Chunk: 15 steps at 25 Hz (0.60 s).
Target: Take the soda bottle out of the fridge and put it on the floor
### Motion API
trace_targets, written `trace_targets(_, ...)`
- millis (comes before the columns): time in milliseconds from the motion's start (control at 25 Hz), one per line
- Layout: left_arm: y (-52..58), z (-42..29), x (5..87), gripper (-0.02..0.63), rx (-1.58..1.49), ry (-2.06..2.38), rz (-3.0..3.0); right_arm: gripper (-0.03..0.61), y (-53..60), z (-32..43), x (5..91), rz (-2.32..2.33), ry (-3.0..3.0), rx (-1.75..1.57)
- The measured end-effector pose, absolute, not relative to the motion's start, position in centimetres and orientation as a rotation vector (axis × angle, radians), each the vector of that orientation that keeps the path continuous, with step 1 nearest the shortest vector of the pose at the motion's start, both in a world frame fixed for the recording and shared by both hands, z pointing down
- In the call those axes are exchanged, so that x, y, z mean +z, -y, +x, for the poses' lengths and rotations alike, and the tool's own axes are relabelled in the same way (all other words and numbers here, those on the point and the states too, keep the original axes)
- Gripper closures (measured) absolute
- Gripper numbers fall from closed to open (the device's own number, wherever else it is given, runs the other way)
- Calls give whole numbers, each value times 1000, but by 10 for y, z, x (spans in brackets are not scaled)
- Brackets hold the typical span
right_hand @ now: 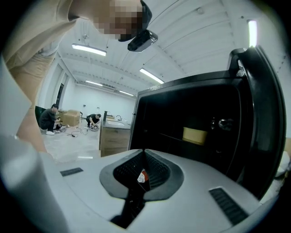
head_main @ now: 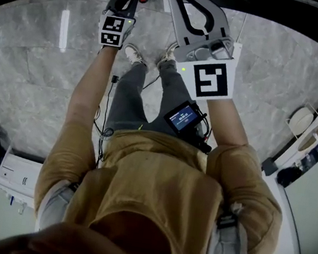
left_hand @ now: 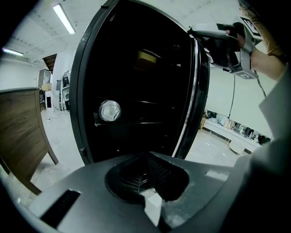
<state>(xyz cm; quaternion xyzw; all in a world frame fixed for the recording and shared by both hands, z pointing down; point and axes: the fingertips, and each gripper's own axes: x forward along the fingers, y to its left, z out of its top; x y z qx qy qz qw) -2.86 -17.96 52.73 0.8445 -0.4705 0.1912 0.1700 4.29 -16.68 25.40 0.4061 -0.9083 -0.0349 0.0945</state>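
Black fridge (left_hand: 136, 68) rim, pale floor (left_hand: 59, 136) alongside

Black fridge (left_hand: 136, 68), tall and glossy, standing upright on the floor (head_main: 38, 64). Dark interior on view, crossed by thin shelf lines. At the left of the interior, on a middle shelf line, what looks like the soda bottle (left_hand: 109, 110): only a round, pale, silvery end showing, turned outward, the body lost in the dark. In the right gripper view, the same round glint far to the right, too small to make out. Floor of grey marbled stone, glossy, streaked with light reflections.
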Motion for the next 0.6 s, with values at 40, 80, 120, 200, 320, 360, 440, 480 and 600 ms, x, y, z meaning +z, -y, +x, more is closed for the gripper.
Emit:
trace_targets(40,178,-27,519,612,541,1335,2407,577,167,43,249,1209,2697,-104)
trace_targets(80,176,-27,512,612,539,1337,2417,577,166,42,244,1210,2699,-109)
trace_targets(120,175,-28,504,612,537,1341,2427,577,166,41,239,1209,2701,-118)
trace_targets(200,174,-32,490,612,525,1356,2442,577,165,38,231,1211,2707,-134)
trace_targets(320,168,-35,480,612,513,1368,2441,577,160,37,223,1227,2711,-136)
trace_targets(360,165,-36,477,612,512,1369,2440,577,158,38,221,1233,2709,-134)
trace_targets(440,160,-37,468,612,513,1371,2439,577,154,40,214,1241,2704,-136)
trace_targets(480,158,-37,463,612,514,1374,2438,577,153,41,210,1244,2703,-138)
trace_targets(600,152,-39,448,612,514,1387,2444,577,150,47,201,1265,2702,-143)
